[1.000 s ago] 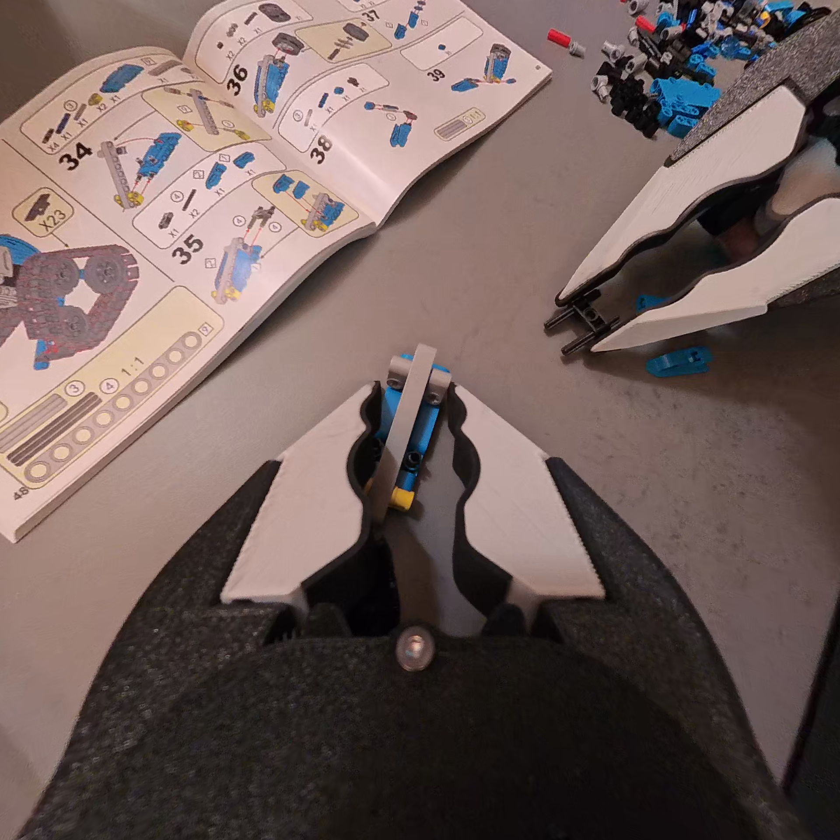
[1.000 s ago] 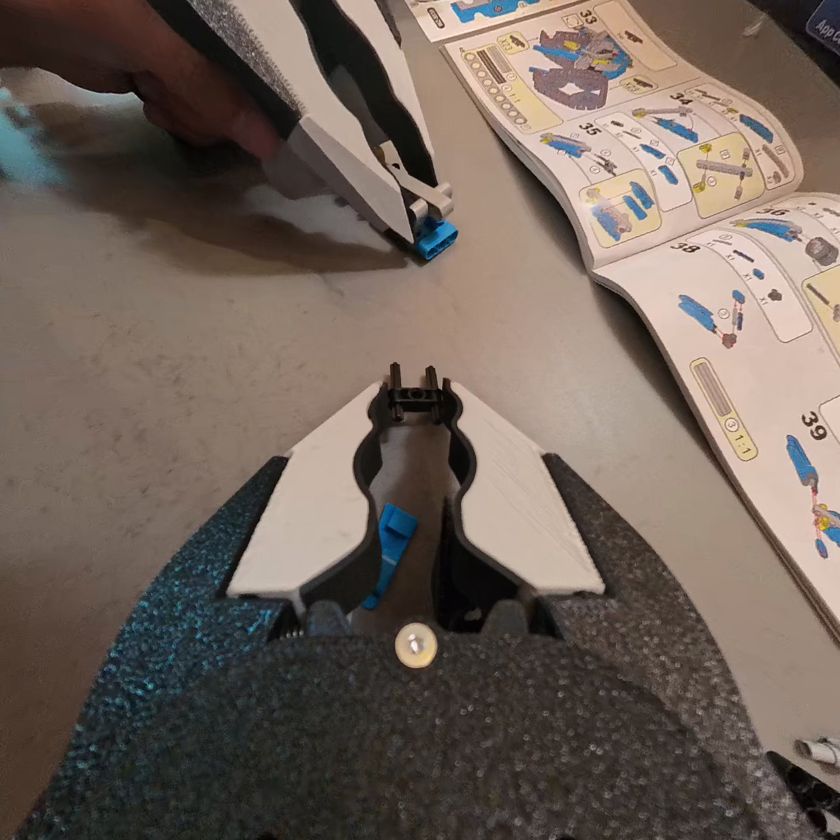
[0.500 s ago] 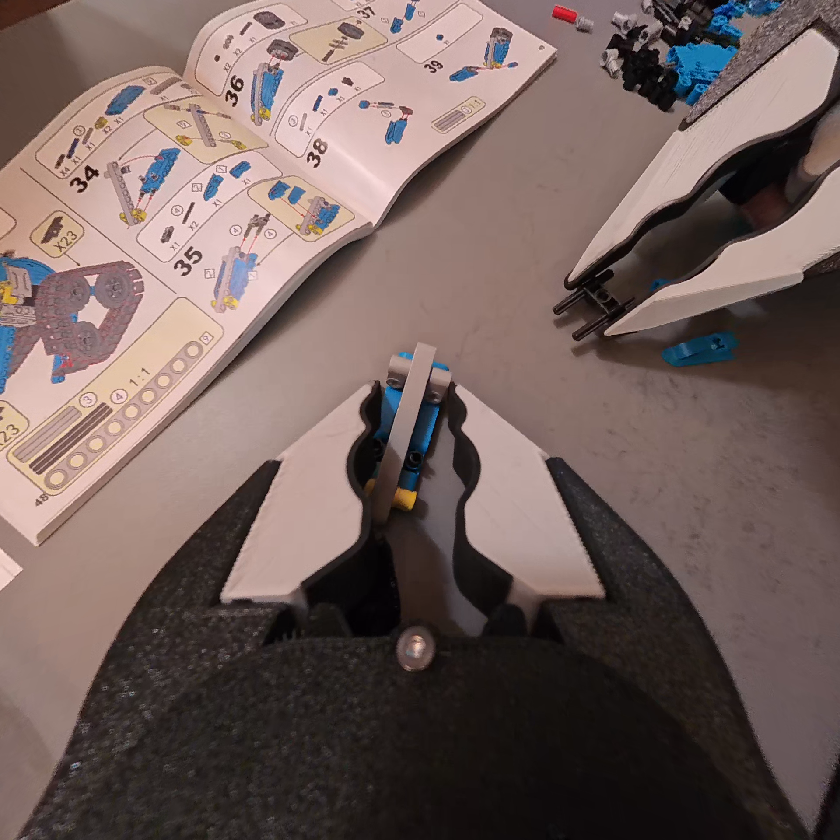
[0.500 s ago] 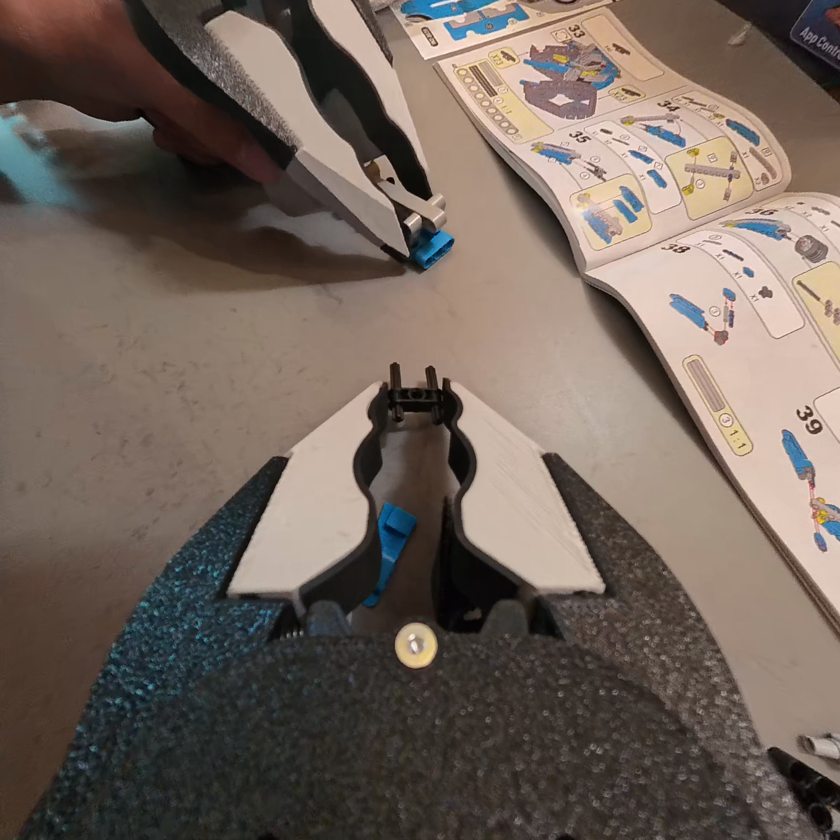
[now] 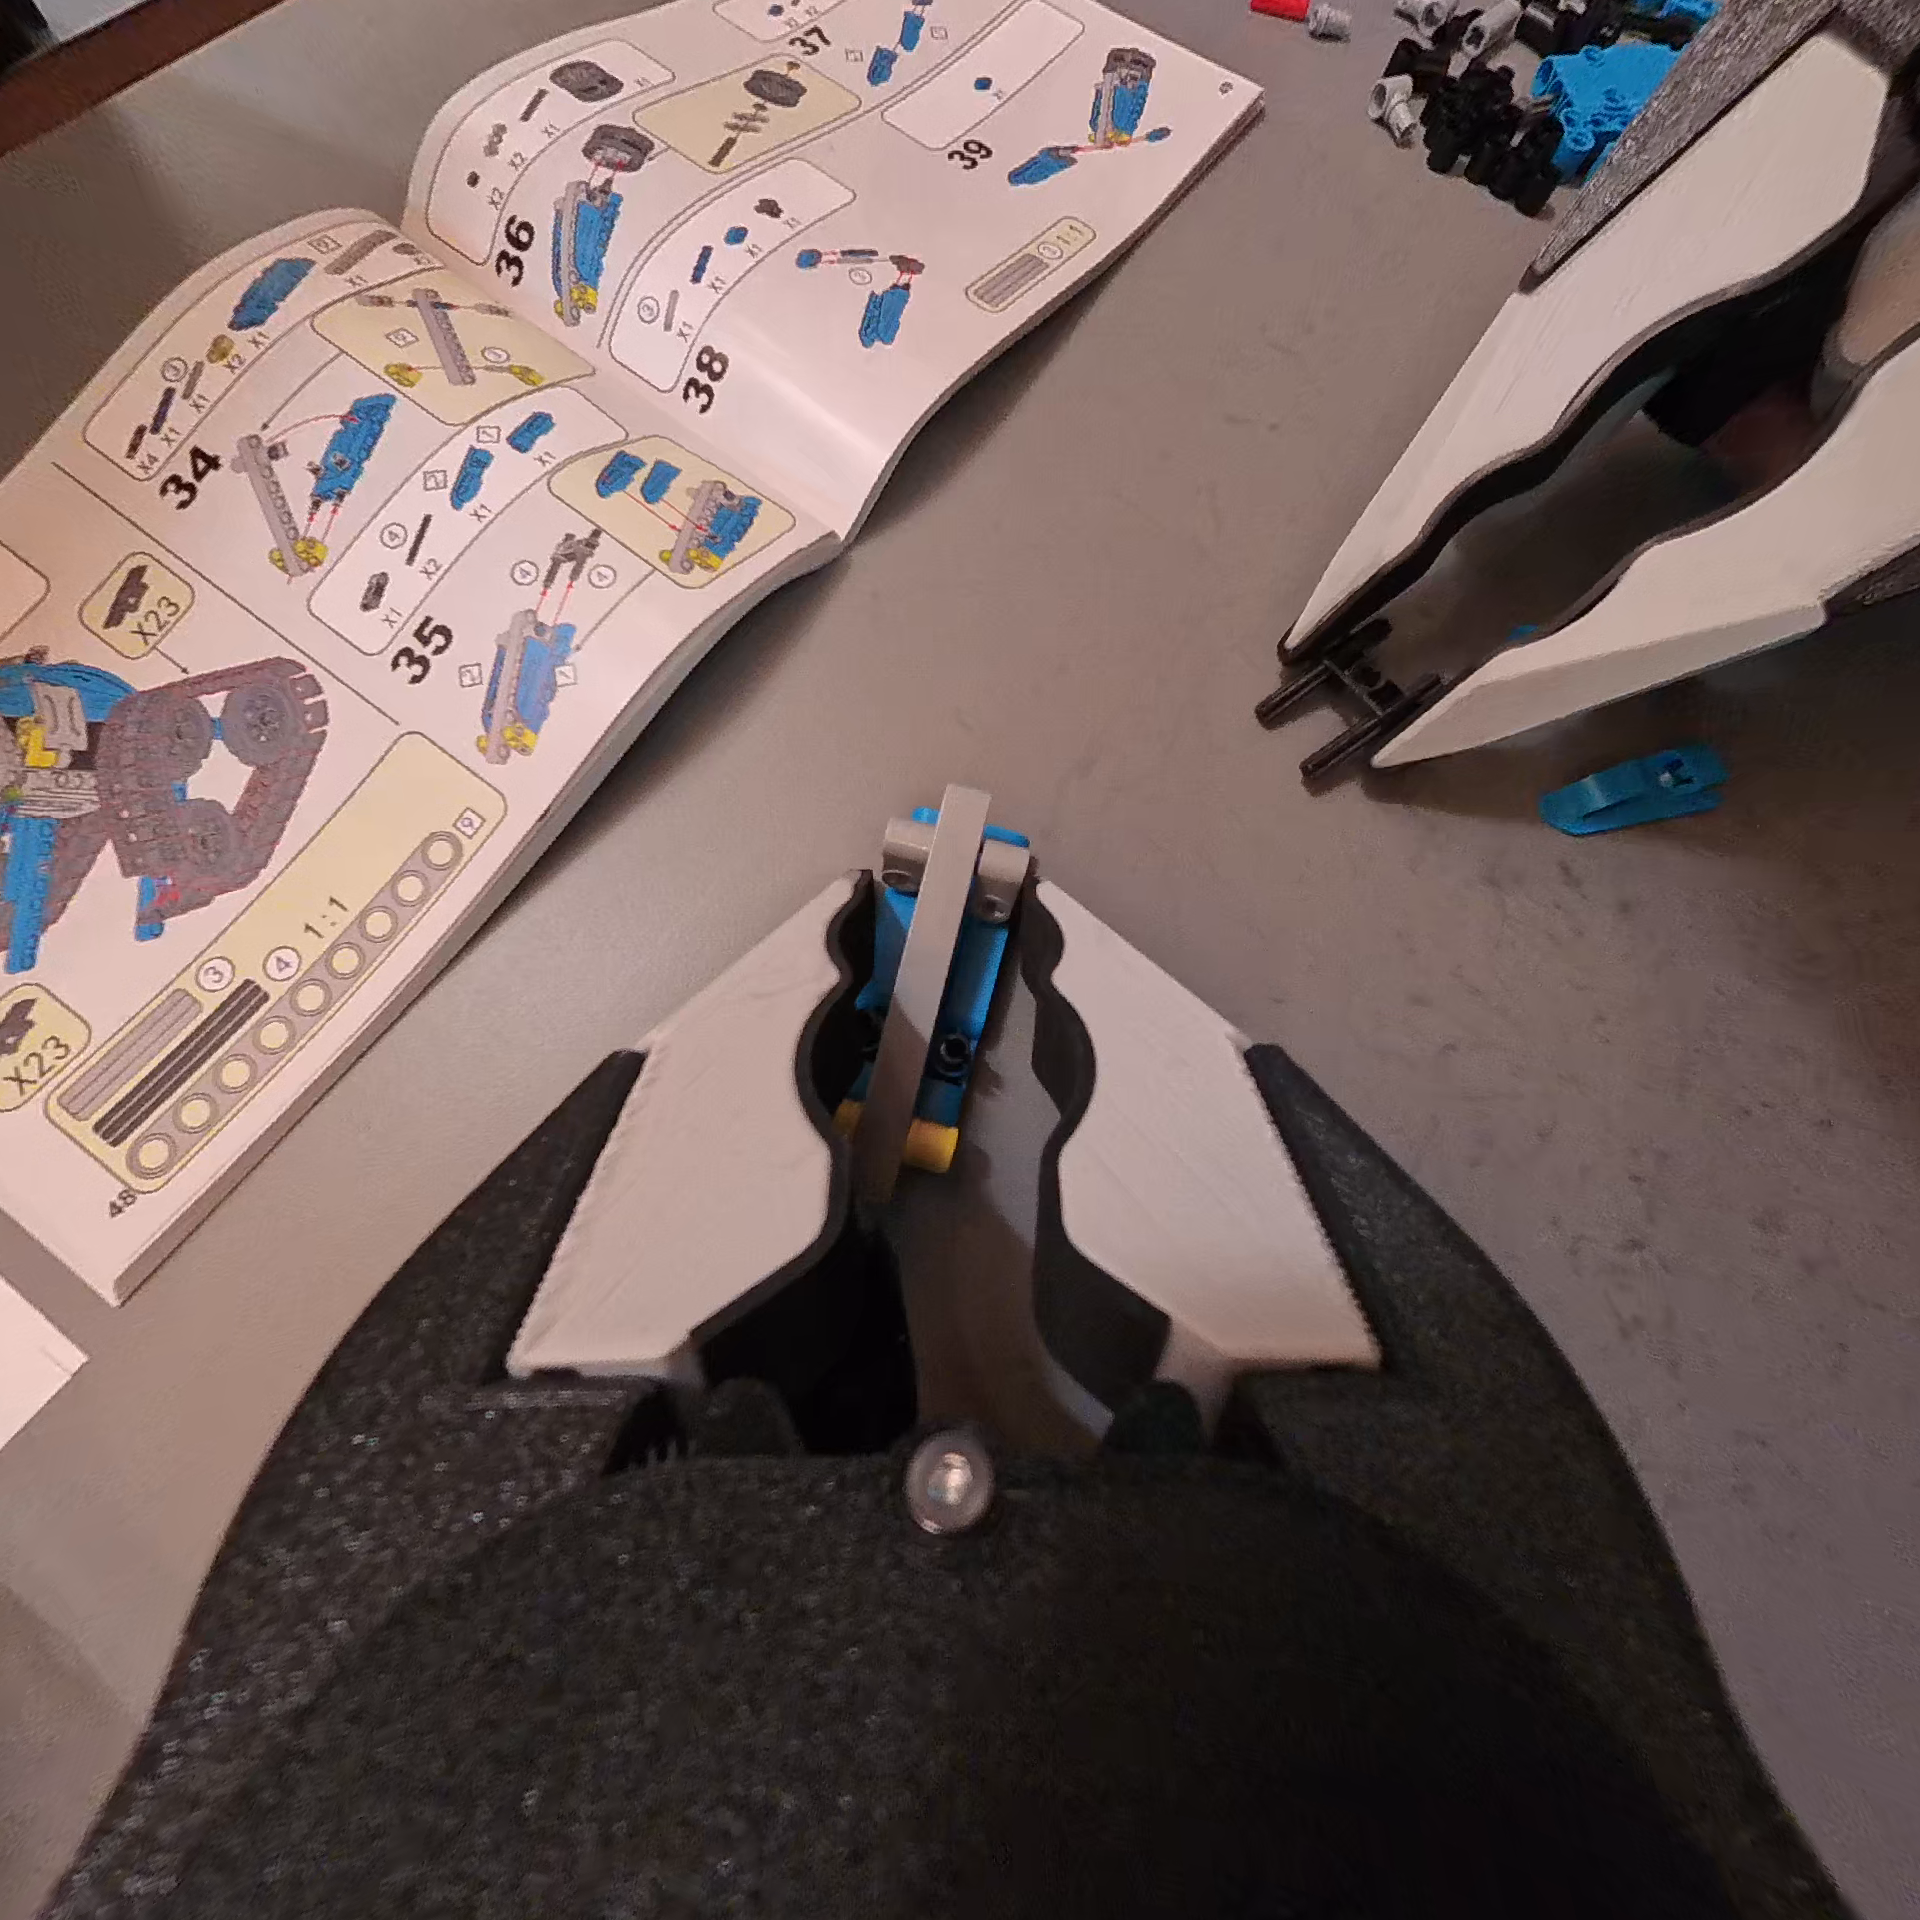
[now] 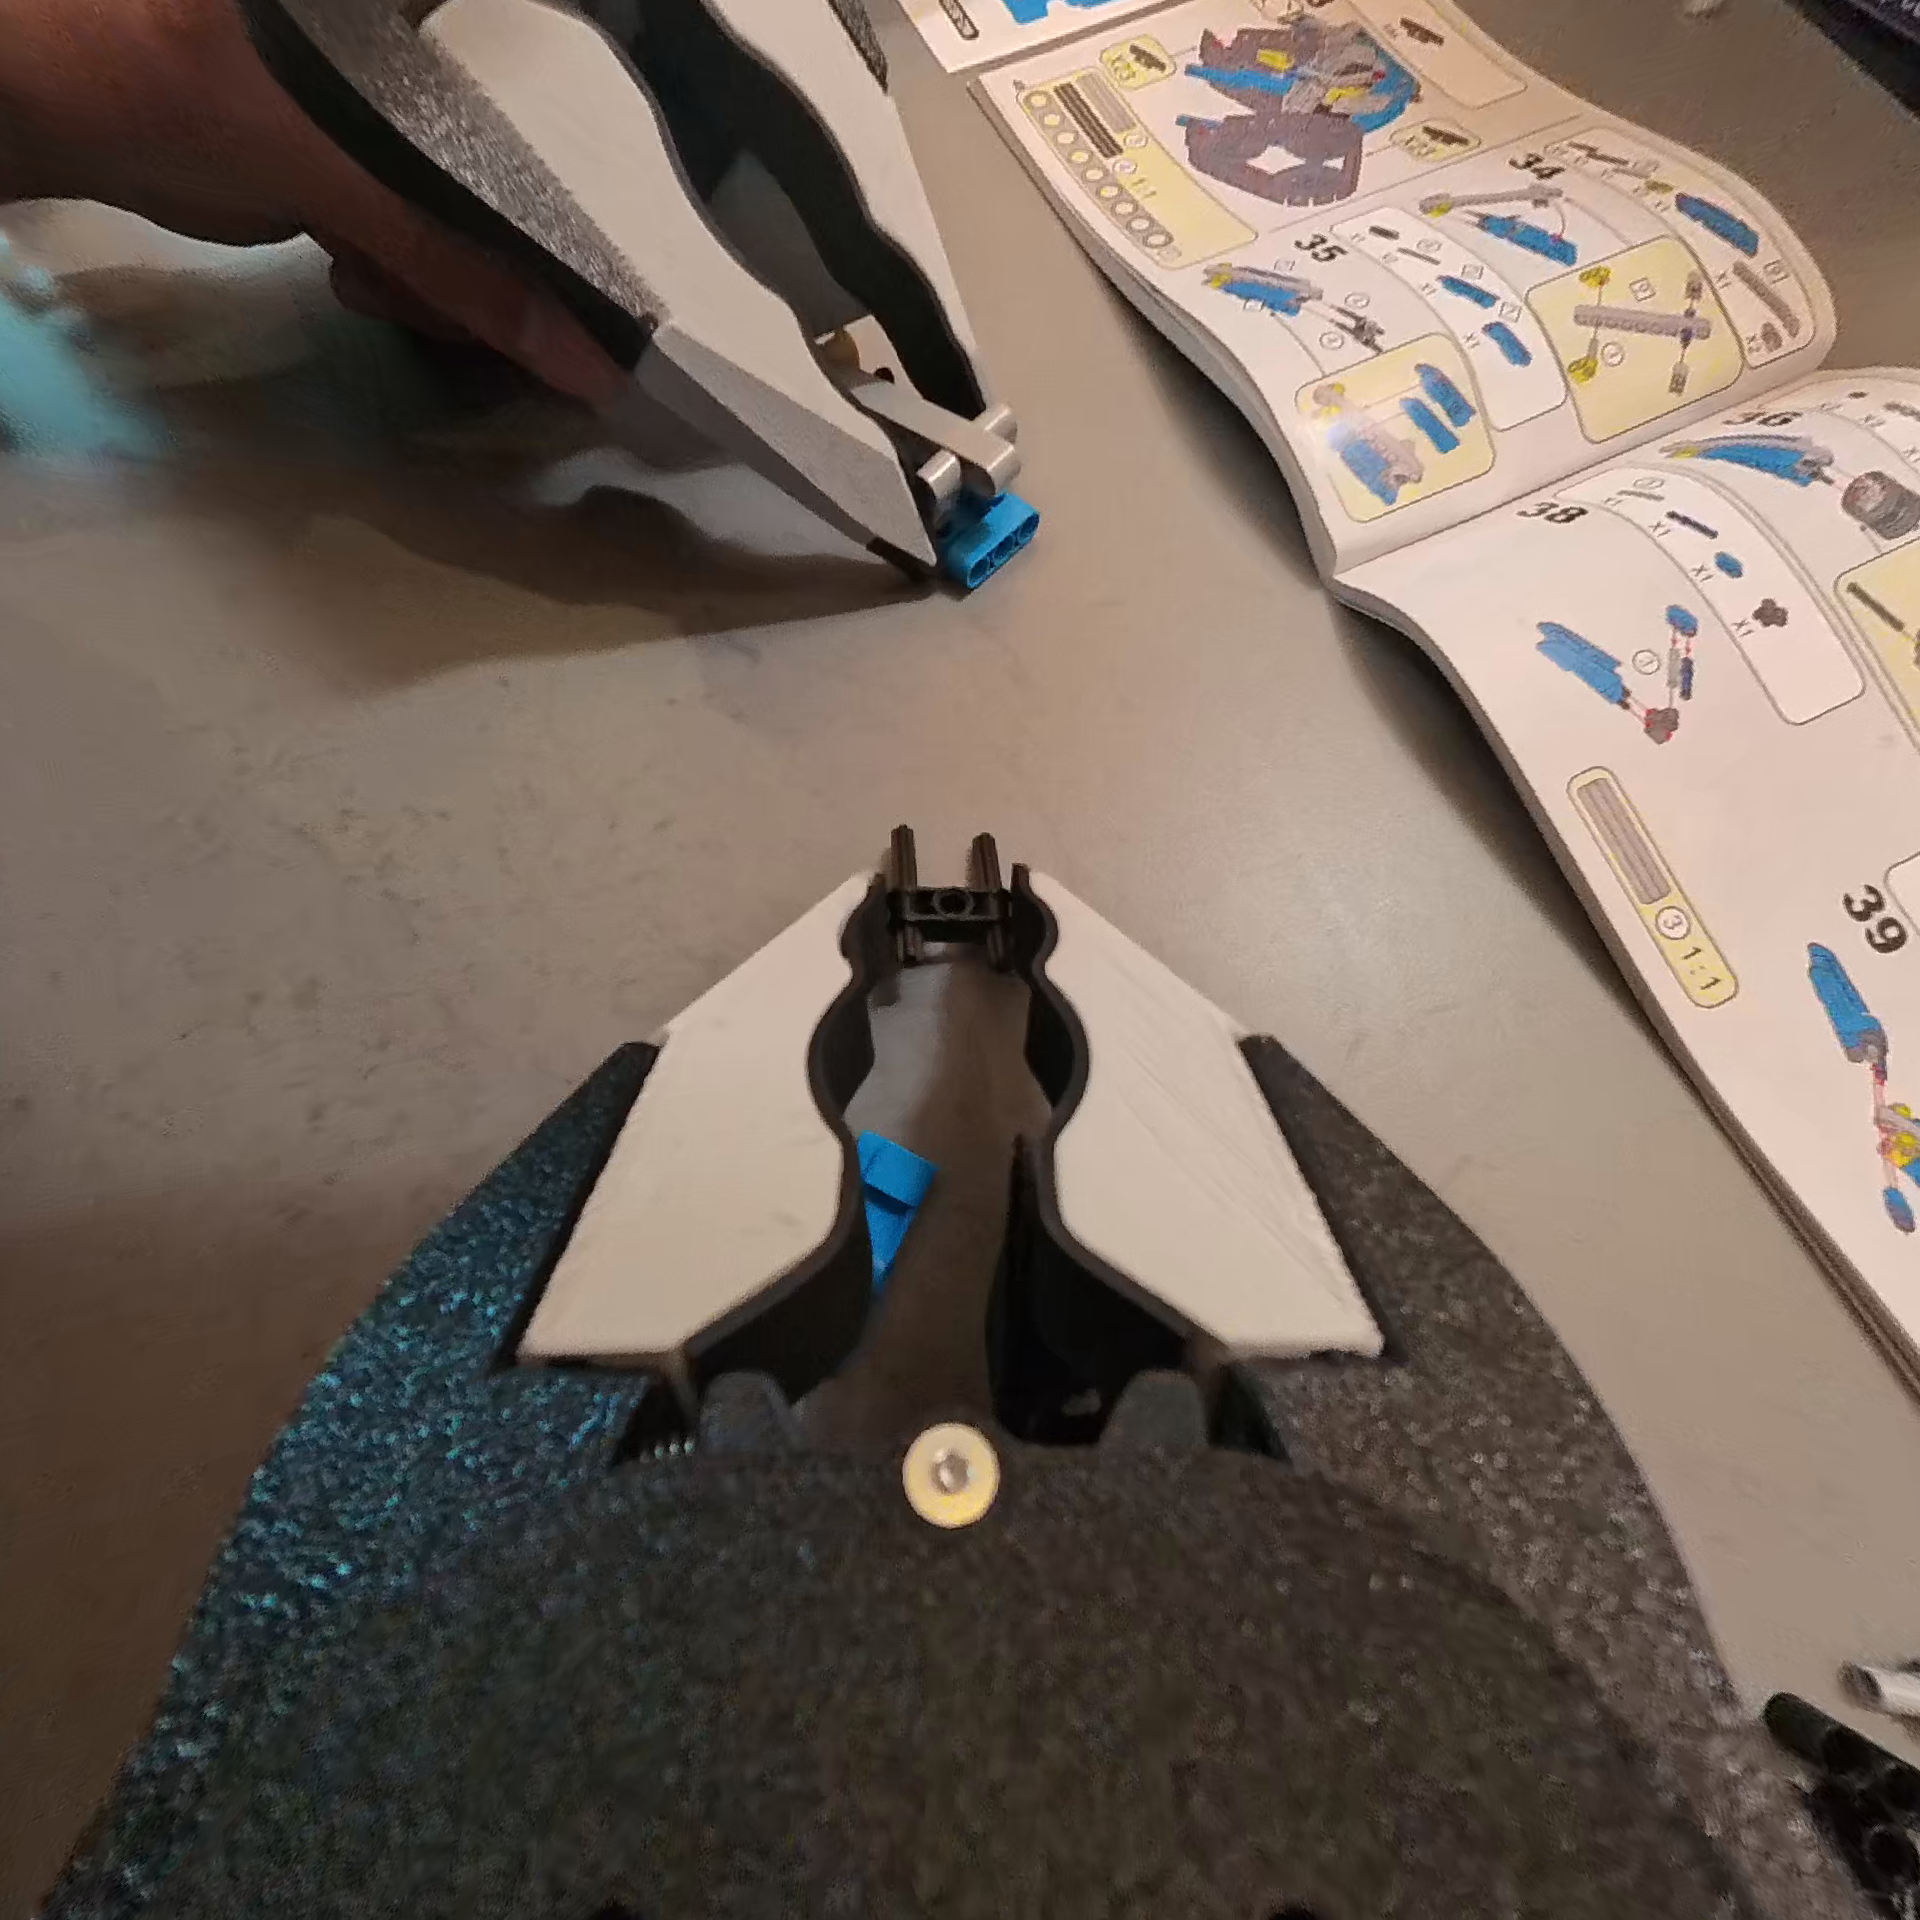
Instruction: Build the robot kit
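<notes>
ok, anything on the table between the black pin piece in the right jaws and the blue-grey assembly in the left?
Nothing visible. The black pin connector in the right gripper faces the blue and grey assembly in the left gripper across bare table. The open instruction booklet lies off to one side.

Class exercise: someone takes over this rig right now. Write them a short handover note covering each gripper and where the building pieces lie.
Left gripper: shut on the blue and grey assembly, whose tip pokes out past the fingertips, low over the grey table.
Right gripper: shut on the black connector, its two pins pointing forward towards the assembly; the two are apart.
Loose blue piece: on the table beside the right gripper.
Open instruction booklet: flat on the table, ahead and left of the left gripper.
Pile of black, blue and grey parts: at the far edge.
Done: both pieces are gripped. Not joined.
</notes>
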`<state>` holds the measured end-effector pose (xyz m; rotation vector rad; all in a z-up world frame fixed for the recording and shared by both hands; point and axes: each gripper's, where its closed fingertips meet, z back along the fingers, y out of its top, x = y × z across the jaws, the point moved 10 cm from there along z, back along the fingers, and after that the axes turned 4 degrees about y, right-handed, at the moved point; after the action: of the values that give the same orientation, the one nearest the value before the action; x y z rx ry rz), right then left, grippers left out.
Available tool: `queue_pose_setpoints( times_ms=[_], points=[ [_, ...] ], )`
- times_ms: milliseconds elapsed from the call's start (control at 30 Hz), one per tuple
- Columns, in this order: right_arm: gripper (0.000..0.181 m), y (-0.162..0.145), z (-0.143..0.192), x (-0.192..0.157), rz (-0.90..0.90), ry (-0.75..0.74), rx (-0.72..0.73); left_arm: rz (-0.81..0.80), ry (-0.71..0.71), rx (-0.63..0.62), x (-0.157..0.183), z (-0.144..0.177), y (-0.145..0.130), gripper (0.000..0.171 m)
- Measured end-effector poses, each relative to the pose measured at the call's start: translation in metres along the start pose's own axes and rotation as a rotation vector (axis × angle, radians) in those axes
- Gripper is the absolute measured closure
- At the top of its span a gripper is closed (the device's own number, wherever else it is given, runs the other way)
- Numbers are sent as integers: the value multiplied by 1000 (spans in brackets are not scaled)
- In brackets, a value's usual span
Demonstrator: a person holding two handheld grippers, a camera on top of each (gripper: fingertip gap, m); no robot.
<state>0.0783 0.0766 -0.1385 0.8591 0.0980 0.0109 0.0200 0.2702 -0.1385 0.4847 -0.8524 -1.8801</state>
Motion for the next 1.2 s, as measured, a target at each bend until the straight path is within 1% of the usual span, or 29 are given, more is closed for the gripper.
queue_pose_setpoints(
  times_ms=[167, 267, 333, 500, 533, 567, 633, 700, 800, 867, 933, 1033, 1067, 1200],
  points=[
    [158, 0, -2, -1, 14, -14, -23, 17, 26, 2, 0, 0, 0, 146],
    [157, 0, -2, 0, -9, -9, -27, 124, 66, -3, 3, 2, 0, 146],
    [157, 0, -2, 0, -10, -10, -30, 159, 69, -11, 12, 4, 0, 146],
    [157, 0, -2, 0, -17, -7, -31, 137, 187, -29, 44, 9, -7, 144],
    [154, 0, -1, -1, -18, 4, -34, 151, 189, -23, 48, 11, -8, 144],
    [146, 0, -1, -2, -21, 29, -35, 173, 176, -16, 51, 14, -9, 139],
    [140, 1, 3, 0, -23, 44, -25, 217, 145, 27, 53, 25, -7, 132],
    [142, -1, 14, 2, -13, 75, 0, 233, 131, 75, 54, 42, -6, 132],
    [146, -8, 41, -3, -17, 150, 36, 166, 134, 79, 59, 69, -12, 132],
    [147, -16, 52, -17, -10, 205, 42, 110, 171, 70, 64, 84, -20, 133],
    [147, -25, 50, -30, 7, 156, -15, 98, 185, 69, 71, 94, -28, 134],
    [147, -35, 43, -44, 12, 74, -91, 119, 163, 94, 85, 101, -38, 135],
    [148, -37, 42, -47, 5, 55, -82, 123, 154, 100, 90, 102, -40, 136],
    [166, -40, 41, -50, -23, -9, -45, 113, 129, 135, 109, 106, -46, 137]
  ],
)
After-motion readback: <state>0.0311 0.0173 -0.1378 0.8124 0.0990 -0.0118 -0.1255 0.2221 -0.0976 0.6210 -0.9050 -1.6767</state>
